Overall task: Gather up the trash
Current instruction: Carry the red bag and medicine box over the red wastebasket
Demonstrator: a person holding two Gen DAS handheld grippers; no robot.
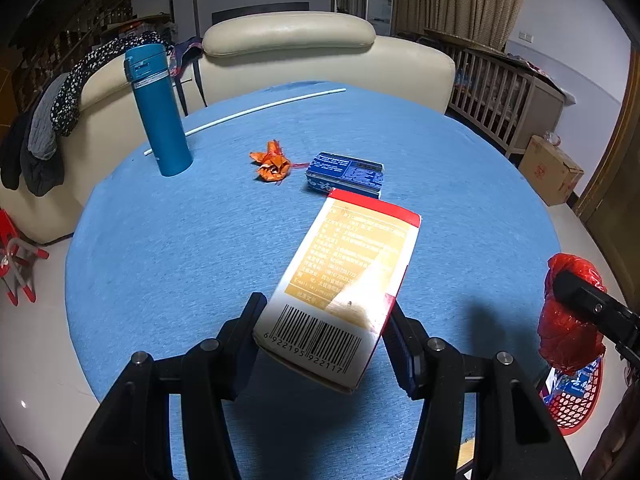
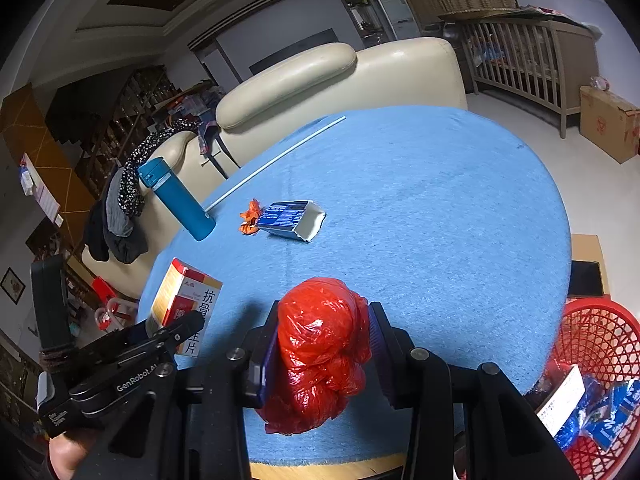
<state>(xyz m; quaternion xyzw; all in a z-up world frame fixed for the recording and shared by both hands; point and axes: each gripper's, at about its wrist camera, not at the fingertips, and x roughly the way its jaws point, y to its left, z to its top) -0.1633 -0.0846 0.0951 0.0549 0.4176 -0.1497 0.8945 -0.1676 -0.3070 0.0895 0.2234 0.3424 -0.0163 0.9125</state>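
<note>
Both grippers loaded over the blue-clothed round table [image 1: 168, 248]

The left gripper [image 1: 320, 320] clamped a red-and-white medicine box [image 1: 344, 276] by its barcode end; the right gripper [image 2: 324, 344] squeezed a crumpled red plastic bag [image 2: 320, 344]. An orange wrapper [image 1: 272, 162] and blue carton [image 1: 346, 174] lay mid-table; a red basket [image 2: 600, 344] sat beside the table's edge.

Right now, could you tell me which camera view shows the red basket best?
The right wrist view: the red basket shows its rim and the blue packets inside. The left wrist view catches only a corner of it behind the red bag.

a teal flask [image 1: 157, 109] stands on the blue tablecloth [image 1: 160, 240] beside a thin white rod [image 1: 256, 111].
</note>
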